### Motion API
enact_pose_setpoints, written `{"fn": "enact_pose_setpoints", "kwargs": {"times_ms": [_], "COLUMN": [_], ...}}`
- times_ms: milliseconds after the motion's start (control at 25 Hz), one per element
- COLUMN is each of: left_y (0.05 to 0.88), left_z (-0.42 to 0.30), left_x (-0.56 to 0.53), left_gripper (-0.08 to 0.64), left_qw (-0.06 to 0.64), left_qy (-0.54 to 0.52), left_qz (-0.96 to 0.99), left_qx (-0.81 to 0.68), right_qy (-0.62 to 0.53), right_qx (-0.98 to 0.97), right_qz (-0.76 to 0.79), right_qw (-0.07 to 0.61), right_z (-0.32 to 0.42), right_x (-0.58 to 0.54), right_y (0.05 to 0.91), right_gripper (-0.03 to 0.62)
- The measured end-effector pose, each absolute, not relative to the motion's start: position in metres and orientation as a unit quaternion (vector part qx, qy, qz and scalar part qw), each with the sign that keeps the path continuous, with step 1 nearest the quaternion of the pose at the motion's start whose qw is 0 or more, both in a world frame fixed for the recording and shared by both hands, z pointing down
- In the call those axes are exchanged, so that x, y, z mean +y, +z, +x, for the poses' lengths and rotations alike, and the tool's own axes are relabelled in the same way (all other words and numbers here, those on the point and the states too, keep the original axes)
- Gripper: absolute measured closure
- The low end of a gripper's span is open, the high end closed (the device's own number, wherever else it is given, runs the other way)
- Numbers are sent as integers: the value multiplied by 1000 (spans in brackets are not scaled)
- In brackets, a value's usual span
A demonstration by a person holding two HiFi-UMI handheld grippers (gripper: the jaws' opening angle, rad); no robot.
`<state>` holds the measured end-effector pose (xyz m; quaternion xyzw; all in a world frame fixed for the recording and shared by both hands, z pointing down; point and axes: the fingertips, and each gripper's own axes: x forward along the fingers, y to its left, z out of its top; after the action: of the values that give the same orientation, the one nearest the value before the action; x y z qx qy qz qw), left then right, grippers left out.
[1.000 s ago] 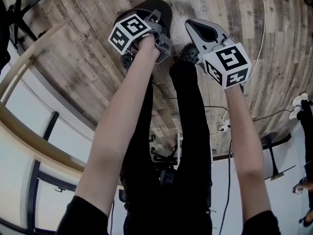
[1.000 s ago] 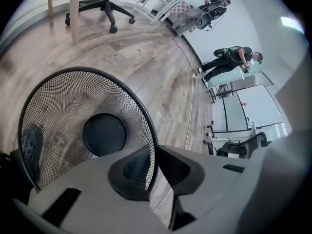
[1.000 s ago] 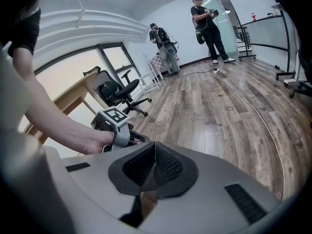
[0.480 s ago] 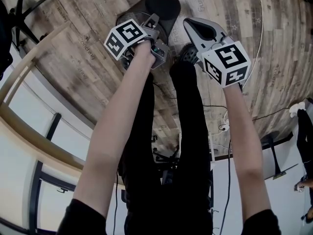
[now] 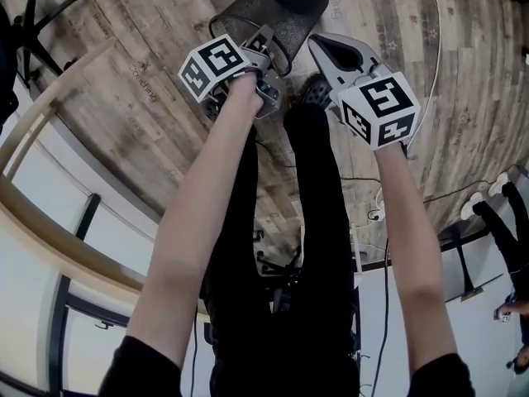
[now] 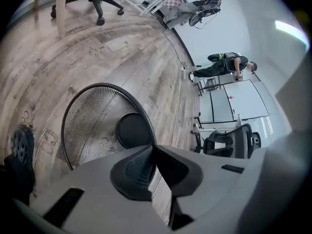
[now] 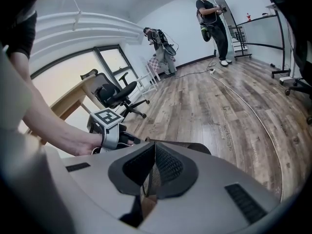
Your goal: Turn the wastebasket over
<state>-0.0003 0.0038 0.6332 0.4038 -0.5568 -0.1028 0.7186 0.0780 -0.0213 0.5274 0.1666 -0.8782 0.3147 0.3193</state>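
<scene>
The black mesh wastebasket point(image 5: 277, 15) lies tilted on the wood floor, solid base pointing away, open mouth toward me. In the left gripper view I look into its mesh inside point(image 6: 92, 126) down to the round base. My left gripper point(image 5: 271, 55) has just been closing, and its jaws point(image 6: 153, 147) now pinch the basket's rim where it runs between them. My right gripper point(image 5: 318, 44) is shut too, and a strip of mesh wall shows between its pads point(image 7: 155, 146). The basket's rim point(image 7: 190, 146) peeks just past them.
My black-trousered legs point(image 5: 314, 222) and a shoe point(image 5: 316, 89) stand just behind the basket. An office chair point(image 5: 41, 7) and a wooden table leg point(image 5: 50, 98) are at the left. A white cable point(image 5: 438, 48) curves over the floor. Other people point(image 7: 212, 13) stand far off.
The basket has tipped: its solid base swung up and away, so its mesh side now faces me. The left gripper rose slightly with the rim. The right gripper stayed put.
</scene>
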Motion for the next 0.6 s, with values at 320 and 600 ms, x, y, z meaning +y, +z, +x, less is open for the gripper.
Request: {"fn": "enact_pose_setpoints", "kwargs": {"times_ms": [320,600], "left_y": [639,648], "left_z": [-3,-23], "left_x": [22,52], "left_gripper": [526,528], "left_qw": [720,721], "left_qy": [-78,-58], "left_qz": [420,408], "left_qx": [-547,-557], "right_qy": [316,318], "right_qx": [-876,-874], "right_qz": [165,158], "right_qw": [325,331], "right_z": [75,70], "right_x": [-16,-8], "right_y": [531,540], "right_gripper": [558,558]}}
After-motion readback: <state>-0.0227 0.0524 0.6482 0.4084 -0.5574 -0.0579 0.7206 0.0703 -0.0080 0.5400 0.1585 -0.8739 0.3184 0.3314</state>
